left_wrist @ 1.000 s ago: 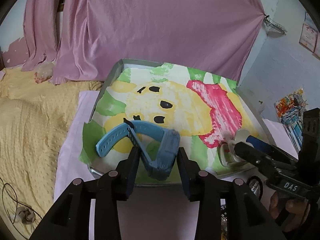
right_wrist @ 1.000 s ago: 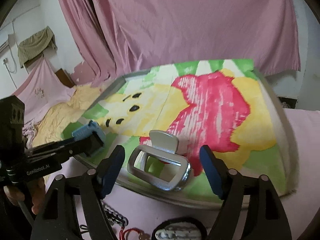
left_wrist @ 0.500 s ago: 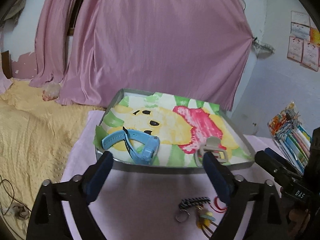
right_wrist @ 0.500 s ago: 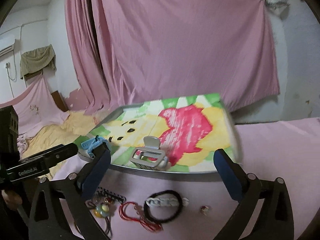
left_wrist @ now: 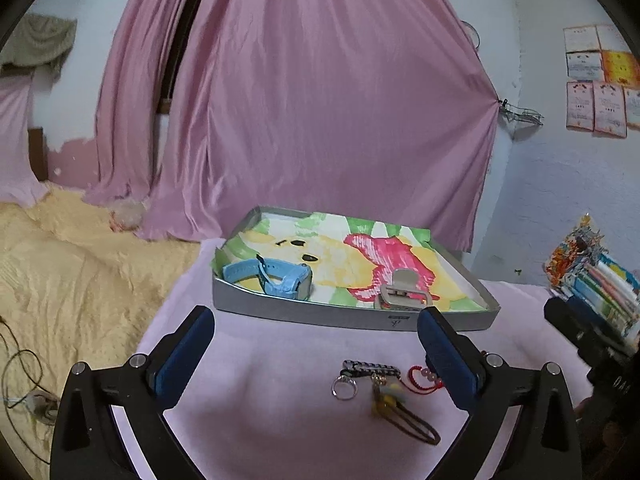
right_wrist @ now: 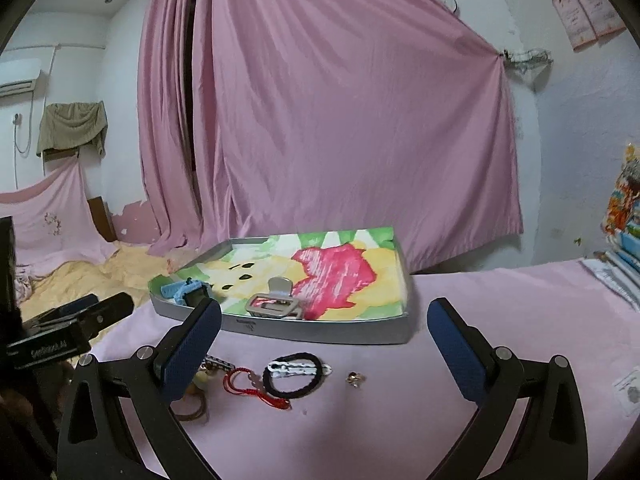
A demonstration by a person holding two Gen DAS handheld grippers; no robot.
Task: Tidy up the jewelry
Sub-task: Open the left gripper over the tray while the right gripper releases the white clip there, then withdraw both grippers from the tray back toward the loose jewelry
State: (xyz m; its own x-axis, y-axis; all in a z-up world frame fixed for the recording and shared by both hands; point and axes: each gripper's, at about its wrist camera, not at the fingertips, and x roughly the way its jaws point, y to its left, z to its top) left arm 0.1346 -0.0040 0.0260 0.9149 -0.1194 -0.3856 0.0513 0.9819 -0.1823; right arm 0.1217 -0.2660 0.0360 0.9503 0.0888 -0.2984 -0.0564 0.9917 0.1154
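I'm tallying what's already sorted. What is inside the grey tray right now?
Inside the grey tray, on a colourful painted paper liner, lie a blue watch and a silver hair claw clip. Whatever lies under the liner is hidden.

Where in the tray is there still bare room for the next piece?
The tray is bare across its back half and its right side, behind and right of the hair clip. The front left corner holds the blue watch; the clip sits front centre. On the pink cloth, the small pieces crowd together in front of the tray.
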